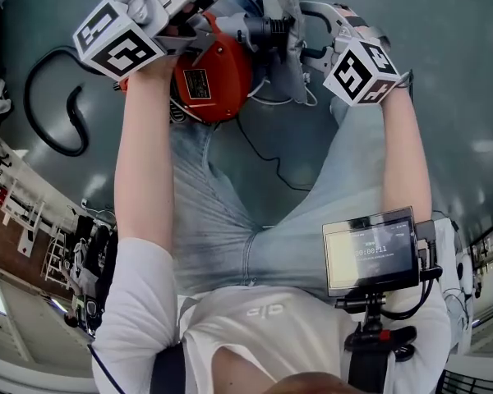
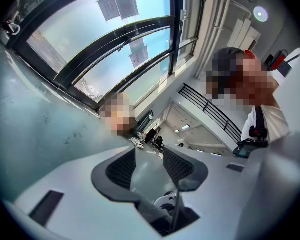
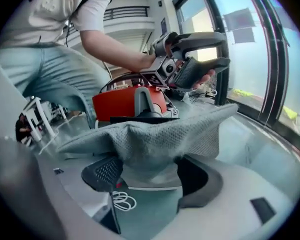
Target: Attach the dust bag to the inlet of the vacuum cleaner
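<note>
Floor point(image 1: 456, 64) below — right tool point(image 3: 151, 171) (angled down) grips dust bag point(image 3: 155, 138); left tool point(image 2: 149, 168) level.

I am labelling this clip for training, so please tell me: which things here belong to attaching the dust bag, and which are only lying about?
Part of the job:
- red round vacuum cleaner
- grey woven fabric dust bag, held in the right gripper's fingers

Lying about:
- curved black hose, apart from the cleaner
- white looped cord
</note>
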Available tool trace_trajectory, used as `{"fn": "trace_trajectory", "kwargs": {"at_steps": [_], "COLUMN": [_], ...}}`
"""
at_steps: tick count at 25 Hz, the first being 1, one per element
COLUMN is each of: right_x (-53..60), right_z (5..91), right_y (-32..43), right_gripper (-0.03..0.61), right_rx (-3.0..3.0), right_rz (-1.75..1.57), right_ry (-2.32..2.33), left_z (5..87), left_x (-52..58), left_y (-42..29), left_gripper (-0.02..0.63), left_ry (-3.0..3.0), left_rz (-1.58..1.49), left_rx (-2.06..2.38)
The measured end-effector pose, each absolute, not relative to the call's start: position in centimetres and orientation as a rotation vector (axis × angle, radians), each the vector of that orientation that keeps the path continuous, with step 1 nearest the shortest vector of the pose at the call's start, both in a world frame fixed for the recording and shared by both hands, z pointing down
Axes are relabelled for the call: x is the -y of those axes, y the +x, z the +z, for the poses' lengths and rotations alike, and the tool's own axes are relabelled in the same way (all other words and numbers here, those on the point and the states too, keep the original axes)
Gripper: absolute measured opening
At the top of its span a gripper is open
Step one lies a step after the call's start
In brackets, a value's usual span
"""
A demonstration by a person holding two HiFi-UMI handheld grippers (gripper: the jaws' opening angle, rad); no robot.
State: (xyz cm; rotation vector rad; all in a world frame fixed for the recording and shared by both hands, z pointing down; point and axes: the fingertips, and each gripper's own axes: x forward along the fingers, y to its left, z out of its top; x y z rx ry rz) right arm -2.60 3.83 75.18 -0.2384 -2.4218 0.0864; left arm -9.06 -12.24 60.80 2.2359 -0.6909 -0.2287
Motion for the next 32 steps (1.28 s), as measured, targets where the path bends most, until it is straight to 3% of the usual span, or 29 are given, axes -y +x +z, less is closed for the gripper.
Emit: {"fn": "trace_trajectory", "kwargs": {"at_steps": [5,12,19,29,32], "right_x": [-3.7,-4.3,-2.5,-4.0,-4.1], "right_z": [73.0,72.7,73.2,73.9,73.7], "right_y": [-2.2,-5.4,1.3,-5.1,-4.1], "right_gripper": [0.342,0.345,0.343,0.344,0.344], "right_rx": [2.554,2.330,2.508,2.457,2.499], "right_rz": [0.258,-0.191,0.370,0.001,0.081], "right_ry": [-0.234,-0.352,-0.157,-0.276,-0.256], "left_z": [60.3,60.6,60.0,60.7,60.8], "left_x": [12.8,12.1,13.1,12.6,12.7], "left_y": [-9.5,-8.9,-9.6,-9.1,-9.4], "left_gripper": [0.183,0.183,0.183,0.183,0.183], "left_ry": [2.218,2.235,2.209,2.225,2.216], "left_rz": [-0.269,-0.223,-0.283,-0.243,-0.255], "left_rx": [0.704,0.675,0.713,0.695,0.708]}}
